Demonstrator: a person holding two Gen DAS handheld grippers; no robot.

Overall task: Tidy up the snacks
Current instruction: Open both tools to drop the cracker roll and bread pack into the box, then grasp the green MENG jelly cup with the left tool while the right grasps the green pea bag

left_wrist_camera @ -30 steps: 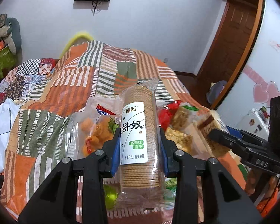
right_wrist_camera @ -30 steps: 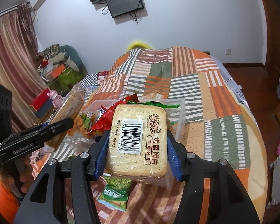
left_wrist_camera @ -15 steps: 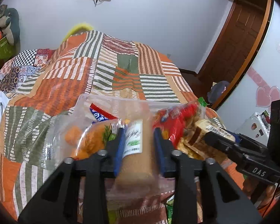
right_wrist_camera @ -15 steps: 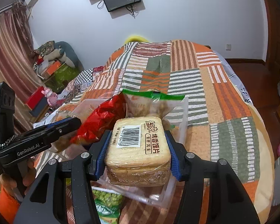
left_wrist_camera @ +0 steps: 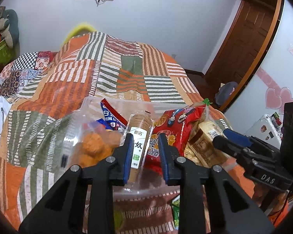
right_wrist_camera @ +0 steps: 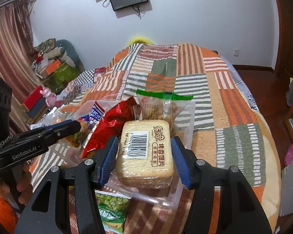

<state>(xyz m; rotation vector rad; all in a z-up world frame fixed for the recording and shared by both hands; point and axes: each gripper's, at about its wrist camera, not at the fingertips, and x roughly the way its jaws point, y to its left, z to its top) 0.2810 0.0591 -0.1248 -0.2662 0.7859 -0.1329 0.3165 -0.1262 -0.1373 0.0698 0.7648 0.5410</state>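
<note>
Snacks are gathering in the clear plastic bin (left_wrist_camera: pixel 115 105) on the bed's near end, and you have just lowered two more into it. Nearest you, a green pea packet (right_wrist_camera: pixel 111 204) lies outside the bin by the quilt's near edge. Your left gripper (left_wrist_camera: pixel 144 154) had the biscuit sleeve (left_wrist_camera: pixel 139 136) raised a second ago; the sleeve is now down among the other packs, and the fingers (left_wrist_camera: pixel 128 156) have drawn in narrow beside it, the left pad against the wrapper, though you cannot tell that the right pad touches. Your right gripper (right_wrist_camera: pixel 144 156) has brought the toast-slice pack (right_wrist_camera: pixel 145 152) down onto the bin's near right corner; its fingers (right_wrist_camera: pixel 109 156) are easing apart with the pack between them, a sliver of gap showing. Behind sit the red crisp bag (left_wrist_camera: pixel 171 128) and green-sealed bag (right_wrist_camera: pixel 164 105). Both look delivered; the pea packet probably remains.
</note>
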